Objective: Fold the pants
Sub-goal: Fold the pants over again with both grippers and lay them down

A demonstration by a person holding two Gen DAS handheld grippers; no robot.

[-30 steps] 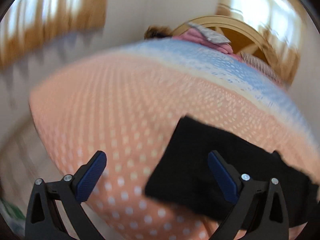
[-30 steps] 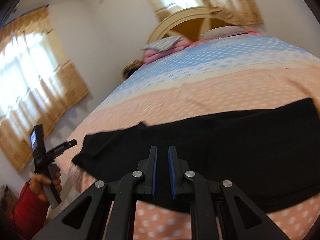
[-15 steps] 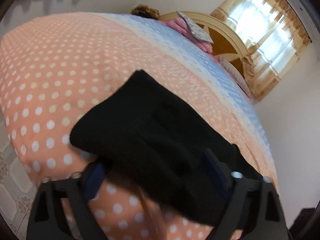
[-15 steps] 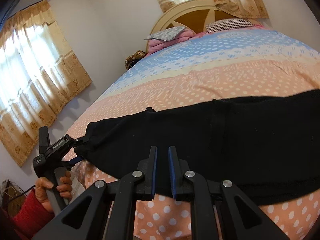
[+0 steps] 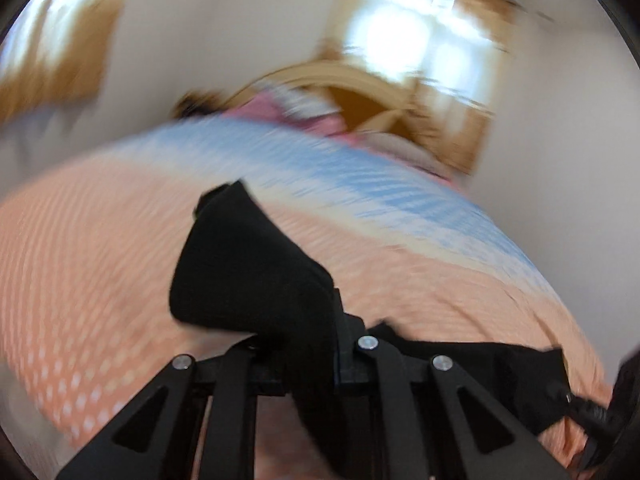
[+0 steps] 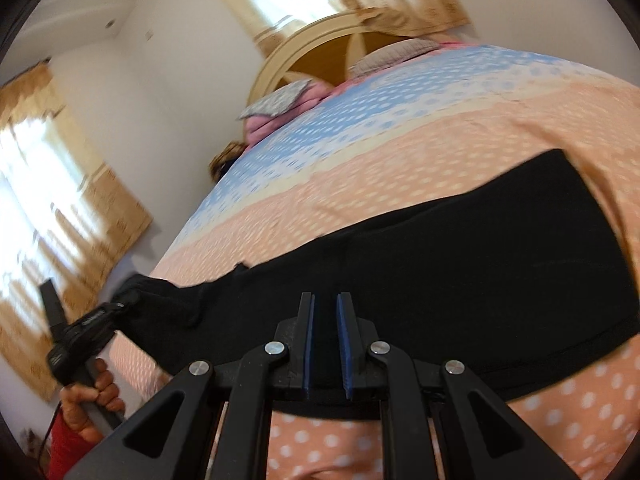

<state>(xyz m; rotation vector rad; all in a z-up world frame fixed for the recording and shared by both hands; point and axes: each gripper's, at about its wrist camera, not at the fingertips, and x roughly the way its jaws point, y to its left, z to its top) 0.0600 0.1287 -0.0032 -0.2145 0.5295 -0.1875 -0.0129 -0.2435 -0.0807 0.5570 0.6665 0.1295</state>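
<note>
Black pants (image 6: 460, 260) lie stretched across the peach, dotted part of the bed cover (image 6: 400, 152). My right gripper (image 6: 325, 300) sits on their near edge, shut, with the black cloth in the narrow gap between its blue pads. My left gripper (image 5: 298, 332) is shut on one end of the pants (image 5: 248, 272), which stands up bunched over its fingers and hides the pads. In the right wrist view the left gripper (image 6: 120, 304) holds that end lifted at the bed's left side, with a hand (image 6: 92, 392) in a red sleeve around its grip.
A curved wooden headboard (image 6: 320, 52) and pillows (image 6: 276, 100) stand at the far end of the bed. Curtained windows (image 6: 60, 200) line the left wall and the far wall. The bed's left edge drops off close to the left gripper.
The left gripper closed on the end of the pants and lifted it off the bed, bunching the cloth. The right gripper stayed shut on the near edge while its view rolled.
</note>
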